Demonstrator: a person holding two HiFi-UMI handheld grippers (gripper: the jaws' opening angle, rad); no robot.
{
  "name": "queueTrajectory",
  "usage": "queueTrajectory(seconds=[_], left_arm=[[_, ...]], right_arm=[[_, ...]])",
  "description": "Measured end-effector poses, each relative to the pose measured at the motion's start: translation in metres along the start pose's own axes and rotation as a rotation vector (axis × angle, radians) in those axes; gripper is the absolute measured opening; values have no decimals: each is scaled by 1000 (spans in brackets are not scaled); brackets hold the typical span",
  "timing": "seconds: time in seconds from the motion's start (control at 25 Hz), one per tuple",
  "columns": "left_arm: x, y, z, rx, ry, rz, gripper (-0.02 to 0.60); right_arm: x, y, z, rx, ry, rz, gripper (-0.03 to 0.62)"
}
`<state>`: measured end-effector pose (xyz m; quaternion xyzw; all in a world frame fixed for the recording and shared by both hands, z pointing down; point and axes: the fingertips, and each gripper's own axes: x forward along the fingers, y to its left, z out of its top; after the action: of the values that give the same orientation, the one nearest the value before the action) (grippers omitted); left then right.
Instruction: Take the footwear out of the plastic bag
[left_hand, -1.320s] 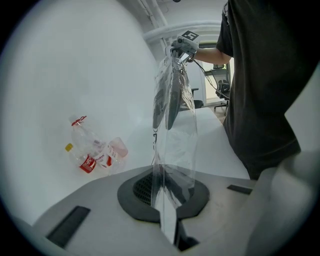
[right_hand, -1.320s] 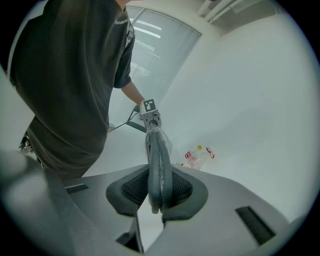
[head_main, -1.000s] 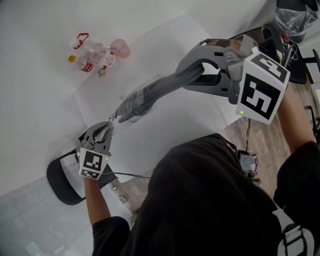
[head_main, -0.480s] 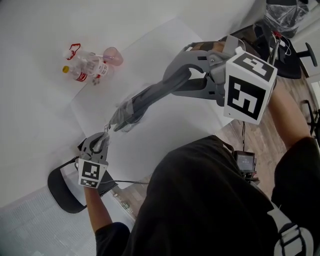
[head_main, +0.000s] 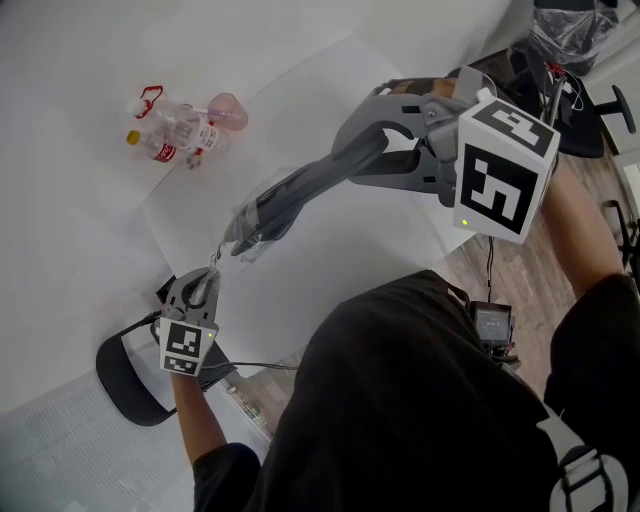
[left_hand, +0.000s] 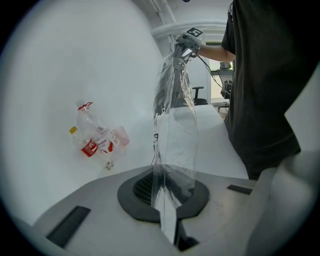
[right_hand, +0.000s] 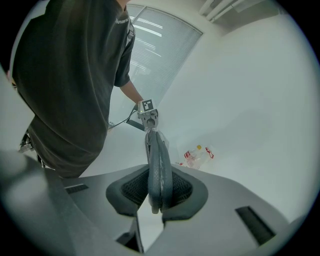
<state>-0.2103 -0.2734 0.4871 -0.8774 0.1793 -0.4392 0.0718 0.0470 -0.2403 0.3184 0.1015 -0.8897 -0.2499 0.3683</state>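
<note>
Footwear (head_main: 312, 184), what looks like a flat dark grey pair laid one against the other, hangs in the air above the white desk (head_main: 80, 210), stretched on a slant between the two grippers. Its upper end is pinched between the fingers of the right gripper (head_main: 392, 150), and the right gripper view shows the grey edges clamped squarely between the pads. Its lower end sits inside the clear plastic bag (left_hand: 176, 135). That bag's closed end is drawn to a narrow strip, on which the fingers of the left gripper (head_main: 205, 276) are pressed together with only film between them. So the pair is partly out, I judge, with the bag taut along it. The main risk from here is the thin, slick film sliding out of the left fingers as the hands draw apart. The bag would then simply travel with the pair. The film may also cling to the grey material and bunch, or tear where it is pinched if the pull is sharp. A crooked pull could twist the pair in the right fingers and work one piece loose. Well off on the desk lie some plastic bottles (head_main: 172, 132) and a pink cup (head_main: 228, 108), with a black chair (head_main: 125, 372) at the desk's edge.
</note>
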Motion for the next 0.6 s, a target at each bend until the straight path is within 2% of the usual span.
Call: queueTrajectory(seconds=[0.36, 0.6], left_arm=[[3, 8, -23, -70, -8, 20, 23], [-4, 16, -24, -230, 20, 69, 23]], right_arm=[[0, -5, -9, 19, 18, -41, 78], [-27, -20, -26, 72, 26, -98, 78]])
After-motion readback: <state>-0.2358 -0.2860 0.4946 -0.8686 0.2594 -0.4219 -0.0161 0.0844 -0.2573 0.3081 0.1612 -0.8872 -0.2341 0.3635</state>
